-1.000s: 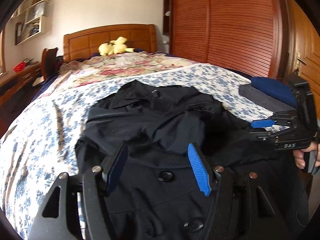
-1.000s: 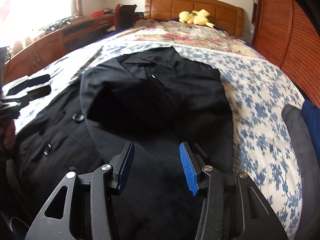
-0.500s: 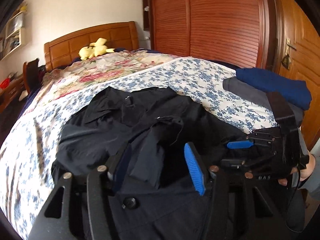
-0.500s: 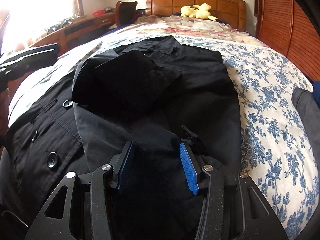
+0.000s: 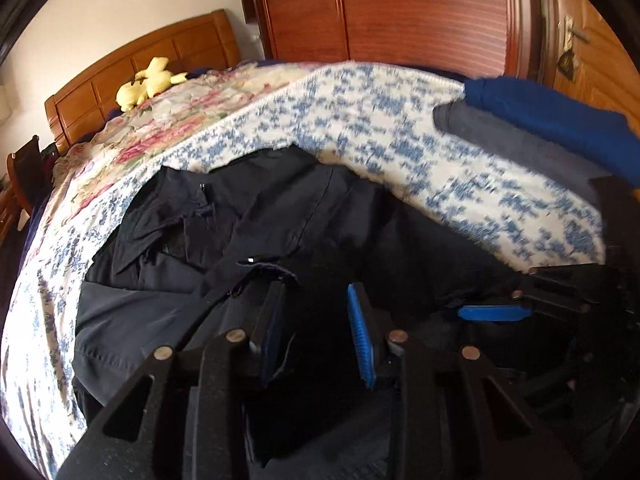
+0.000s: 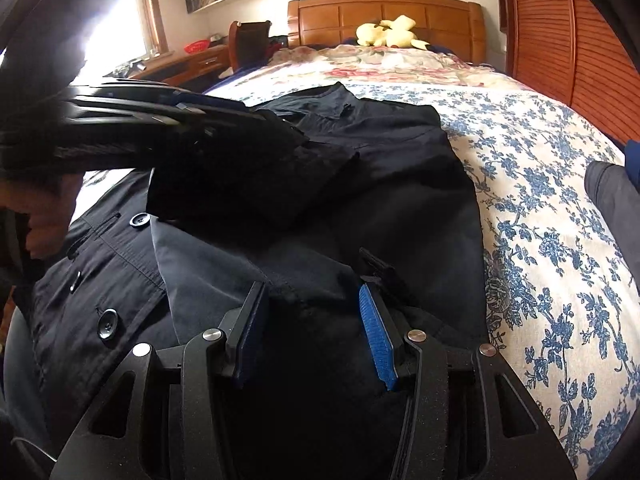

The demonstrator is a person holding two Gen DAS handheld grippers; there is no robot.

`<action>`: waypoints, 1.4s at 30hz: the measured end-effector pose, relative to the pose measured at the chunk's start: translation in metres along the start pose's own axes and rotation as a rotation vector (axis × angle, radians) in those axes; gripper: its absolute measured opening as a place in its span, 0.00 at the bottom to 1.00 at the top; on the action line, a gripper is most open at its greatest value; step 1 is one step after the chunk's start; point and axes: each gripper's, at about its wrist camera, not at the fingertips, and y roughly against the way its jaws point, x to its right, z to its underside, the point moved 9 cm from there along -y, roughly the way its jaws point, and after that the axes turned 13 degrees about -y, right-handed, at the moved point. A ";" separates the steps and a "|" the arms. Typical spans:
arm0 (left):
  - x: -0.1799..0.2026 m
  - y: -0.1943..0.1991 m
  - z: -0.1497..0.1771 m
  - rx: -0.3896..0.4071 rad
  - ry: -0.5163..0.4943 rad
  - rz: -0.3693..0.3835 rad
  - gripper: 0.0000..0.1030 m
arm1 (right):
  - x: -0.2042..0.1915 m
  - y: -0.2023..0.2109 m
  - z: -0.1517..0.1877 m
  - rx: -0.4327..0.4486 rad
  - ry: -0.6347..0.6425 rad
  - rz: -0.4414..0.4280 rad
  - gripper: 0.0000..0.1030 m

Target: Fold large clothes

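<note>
Since a second ago, the left tool (image 5: 316,328) has been carried rightward across the black coat (image 6: 400,184) on the bed (image 6: 560,240); its jaws are closing around a fold. The right tool (image 6: 310,334) is held apart, coat fabric between its pads.

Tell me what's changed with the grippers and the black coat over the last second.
The left gripper swept across the black coat toward the right gripper, carrying a fold of the fabric over; its jaws are closing with cloth between them. The right gripper settled slightly lower and kept the same gap, with coat fabric bunched between its fingers. The floral bedspread, the yellow plush toy and the folded blue garment stayed put.
</note>
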 end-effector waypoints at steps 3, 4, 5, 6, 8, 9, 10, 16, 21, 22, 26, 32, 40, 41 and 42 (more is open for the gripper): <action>-0.006 -0.008 0.002 -0.011 0.001 -0.040 0.02 | 0.000 0.000 0.001 0.006 0.007 0.011 0.47; -0.006 -0.005 0.003 0.002 0.009 -0.030 0.02 | 0.000 -0.001 0.001 0.008 0.014 0.019 0.47; -0.008 0.001 0.003 0.021 0.015 -0.032 0.02 | -0.001 -0.001 0.002 0.011 0.021 0.029 0.47; -0.012 0.009 0.004 0.039 0.017 -0.053 0.02 | -0.001 -0.001 0.002 0.014 0.029 0.038 0.47; -0.021 0.026 0.008 0.069 0.026 -0.082 0.02 | -0.002 -0.002 0.003 0.019 0.043 0.053 0.47; -0.027 0.039 0.011 0.092 0.040 -0.096 0.02 | -0.003 -0.002 0.003 0.021 0.046 0.057 0.47; -0.032 0.047 0.015 0.100 0.050 -0.105 0.02 | -0.003 -0.002 0.003 0.021 0.047 0.058 0.47; -0.065 0.100 0.057 0.122 0.134 -0.153 0.02 | -0.002 -0.003 0.004 0.019 0.046 0.061 0.47; -0.081 0.123 0.108 0.080 0.203 -0.155 0.04 | -0.001 -0.004 0.004 0.020 0.049 0.070 0.47; -0.084 0.127 0.120 0.072 0.218 -0.155 0.07 | -0.001 -0.005 0.004 0.020 0.050 0.071 0.47; -0.090 0.134 0.161 0.046 0.265 -0.159 0.15 | -0.001 -0.006 0.004 0.017 0.053 0.076 0.47; -0.094 0.148 0.211 0.020 0.321 -0.174 0.32 | -0.001 -0.006 0.005 0.015 0.054 0.077 0.47; -0.099 0.169 0.228 0.023 0.343 -0.214 0.39 | -0.001 -0.006 0.006 0.013 0.055 0.077 0.47; -0.102 0.171 0.227 0.025 0.346 -0.218 0.39 | -0.001 -0.006 0.006 0.013 0.055 0.078 0.47; -0.104 0.171 0.226 0.028 0.350 -0.217 0.39 | -0.001 -0.006 0.006 0.013 0.055 0.078 0.47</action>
